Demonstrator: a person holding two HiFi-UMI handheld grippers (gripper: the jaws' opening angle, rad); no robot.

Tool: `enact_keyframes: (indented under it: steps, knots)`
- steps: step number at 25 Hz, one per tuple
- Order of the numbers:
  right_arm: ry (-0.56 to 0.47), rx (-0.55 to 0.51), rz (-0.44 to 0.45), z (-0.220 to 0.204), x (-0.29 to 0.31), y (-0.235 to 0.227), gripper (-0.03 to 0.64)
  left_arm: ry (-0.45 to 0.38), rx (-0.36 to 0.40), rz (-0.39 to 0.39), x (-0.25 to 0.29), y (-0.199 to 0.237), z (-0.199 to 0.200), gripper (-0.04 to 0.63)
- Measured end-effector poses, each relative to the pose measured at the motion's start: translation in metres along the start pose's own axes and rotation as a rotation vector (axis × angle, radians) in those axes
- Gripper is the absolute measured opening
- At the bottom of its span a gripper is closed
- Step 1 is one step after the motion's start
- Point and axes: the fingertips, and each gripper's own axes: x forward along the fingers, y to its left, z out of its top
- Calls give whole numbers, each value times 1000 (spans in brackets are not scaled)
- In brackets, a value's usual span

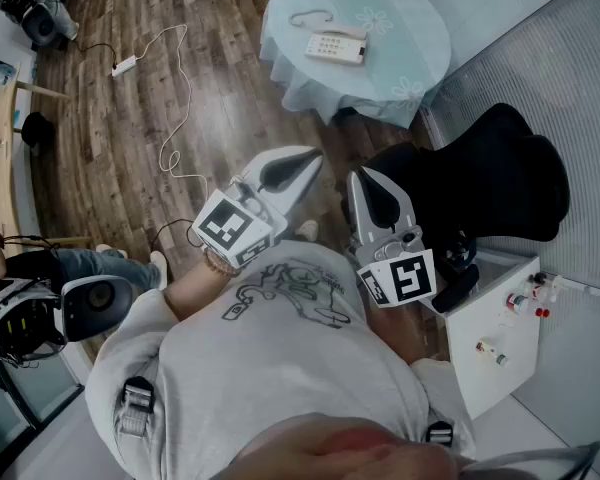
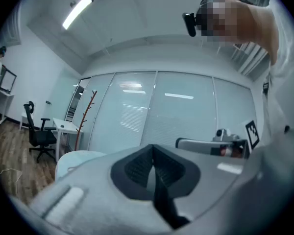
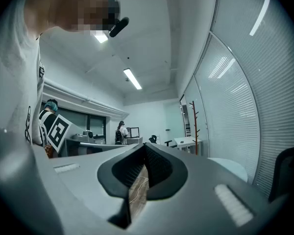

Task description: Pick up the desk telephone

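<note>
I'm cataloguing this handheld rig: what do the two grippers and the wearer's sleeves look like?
Left gripper and right gripper match: pale grey tapered shells, black ribbed pads inside the jaws, and each has a cube of black-and-white square markers at the back. The person wears a light grey long-sleeved top with a dark line drawing.

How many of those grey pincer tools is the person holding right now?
2. The left gripper sits at the head view's left. The right gripper is beside it, nearer the black chair. Both have their jaws shut and empty. None seems hidden.
</note>
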Motion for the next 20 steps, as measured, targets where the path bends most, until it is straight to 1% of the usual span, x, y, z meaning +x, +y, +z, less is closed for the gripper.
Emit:
enact_keyframes:
  steps: [6,20]
  knots:
    - [0,3,1,-4,-7,-5,5,1,9,-5,5,-6,-7,0]
    - [9,21,23,-9,-26,-33,5,8,-4,5,40,-24,-14,0]
